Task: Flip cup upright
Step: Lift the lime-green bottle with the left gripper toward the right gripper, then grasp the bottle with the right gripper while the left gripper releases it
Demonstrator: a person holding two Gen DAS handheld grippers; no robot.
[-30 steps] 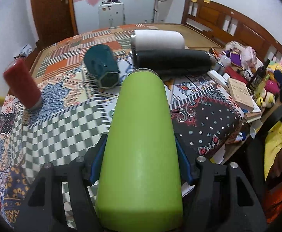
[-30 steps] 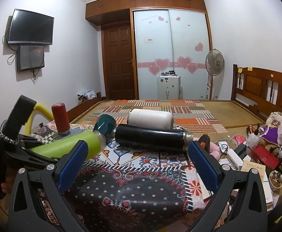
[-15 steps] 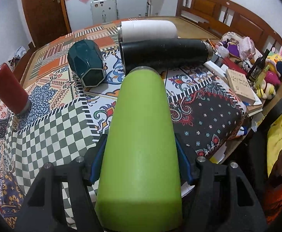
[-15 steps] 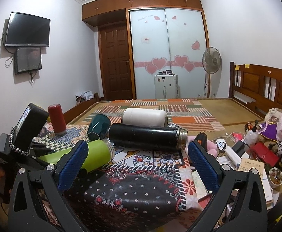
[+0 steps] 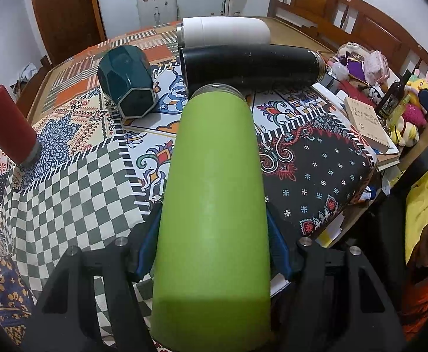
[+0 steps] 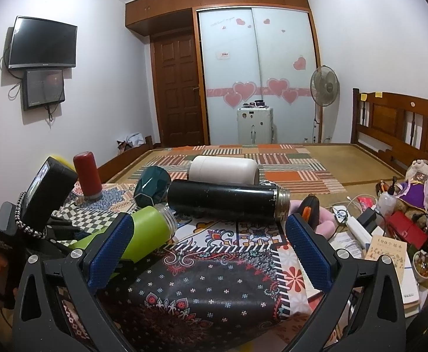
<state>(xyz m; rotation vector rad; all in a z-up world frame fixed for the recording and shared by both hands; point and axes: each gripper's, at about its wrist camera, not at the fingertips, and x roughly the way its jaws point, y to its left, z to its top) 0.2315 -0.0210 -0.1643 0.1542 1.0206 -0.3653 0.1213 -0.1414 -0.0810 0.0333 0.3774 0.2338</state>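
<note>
My left claw [image 5: 214, 252] pinches the green cup [image 5: 214, 193], tilted low over the tabletop's [image 5: 76, 182] near edge, mouth toward the black flask [image 5: 252, 64]. My right claw [image 6: 211, 252] hangs spread, gripping nothing.

Green cup [image 5: 214, 193]: smooth matt coating, bare metal threaded neck; black flask [image 5: 249, 66]: glossy, scuffed, metal collar; teal faceted cup [image 5: 127, 80]: glossy, ceramic-looking; tablecloth [image 5: 76, 176]: printed cloth; gripper pads [image 6: 111, 249]: blue, rough-textured; headboard [image 6: 401, 123]: varnished wood.
</note>
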